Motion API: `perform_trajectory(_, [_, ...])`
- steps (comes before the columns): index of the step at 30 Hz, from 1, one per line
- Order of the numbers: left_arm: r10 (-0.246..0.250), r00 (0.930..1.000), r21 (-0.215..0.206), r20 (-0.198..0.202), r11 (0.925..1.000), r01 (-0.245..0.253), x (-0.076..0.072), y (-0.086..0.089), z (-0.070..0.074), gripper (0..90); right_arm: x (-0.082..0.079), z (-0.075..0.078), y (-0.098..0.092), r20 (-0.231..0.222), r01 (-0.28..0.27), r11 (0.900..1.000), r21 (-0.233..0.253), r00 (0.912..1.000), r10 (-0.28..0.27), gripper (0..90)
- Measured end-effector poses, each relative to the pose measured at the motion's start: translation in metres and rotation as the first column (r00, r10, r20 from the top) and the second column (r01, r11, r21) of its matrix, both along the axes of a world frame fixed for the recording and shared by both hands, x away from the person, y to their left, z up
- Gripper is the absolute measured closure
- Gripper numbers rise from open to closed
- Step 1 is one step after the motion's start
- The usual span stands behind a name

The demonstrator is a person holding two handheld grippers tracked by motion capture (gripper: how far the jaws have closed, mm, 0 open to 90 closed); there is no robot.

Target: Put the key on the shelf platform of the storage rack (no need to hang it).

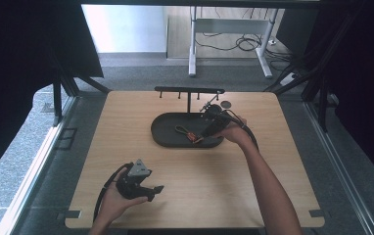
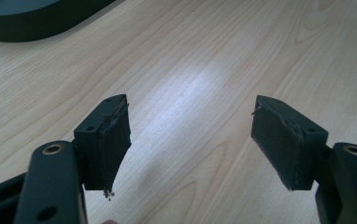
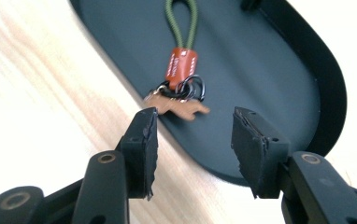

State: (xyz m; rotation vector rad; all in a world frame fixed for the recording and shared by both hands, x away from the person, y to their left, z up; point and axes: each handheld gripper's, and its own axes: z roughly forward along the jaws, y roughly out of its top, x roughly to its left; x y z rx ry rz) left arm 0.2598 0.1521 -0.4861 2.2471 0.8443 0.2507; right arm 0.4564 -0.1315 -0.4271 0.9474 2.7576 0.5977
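Overhead, the high view shows a wooden table (image 1: pixel 126 127) with a black oval tray (image 1: pixel 163 131) near its far centre and a black hook rack (image 1: pixel 189 91) standing at the tray's back edge. The right gripper (image 1: pixel 203 136) is angled down over the tray's right half, just beside the keychain (image 1: pixel 187 134) lying in the tray. The left gripper (image 1: pixel 151 190) is held low near the front edge, well apart from the tray, probably parked so that it leaves the working area unobstructed.

Along the left gripper view, the left gripper (image 2: pixel 190 140) has its jaws spread wide with bare tabletop between them and nothing gripped. A corner of the tray (image 2: pixel 27 23) shows at upper left.

Along the right gripper view, the right gripper (image 3: pixel 193 135) has its jaws parted to a moderate gap and grips nothing. The keychain (image 3: pixel 180 70) lies flat on the tray floor just ahead of the jaws: a green cord loop, an orange tag, dark split rings and a tan key-shaped piece nearest the tray (image 3: pixel 298 84) rim. The jaws straddle that near end, which suggests alignment for a pinch on the rings or tag. The hook rack behind is the likely destination, so the cord loop is best left free.
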Motion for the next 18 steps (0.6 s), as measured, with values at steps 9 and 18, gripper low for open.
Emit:
perform_trajectory(9, [0.013,0.9998,0.005,0.012,0.9999,-0.013,-0.001,0.002,0.003,28.9,-0.024,0.004,-0.006,0.037,-0.047,0.998,0.037,0.9983,0.045,48.7])
perform_trajectory(18, [0.043,0.9987,-0.005,0.028,0.9991,-0.043,-0.002,0.013,0.007,28.9,-0.061,0.008,-0.031,0.097,-0.043,0.994,0.101,0.9948,0.033,47.8])
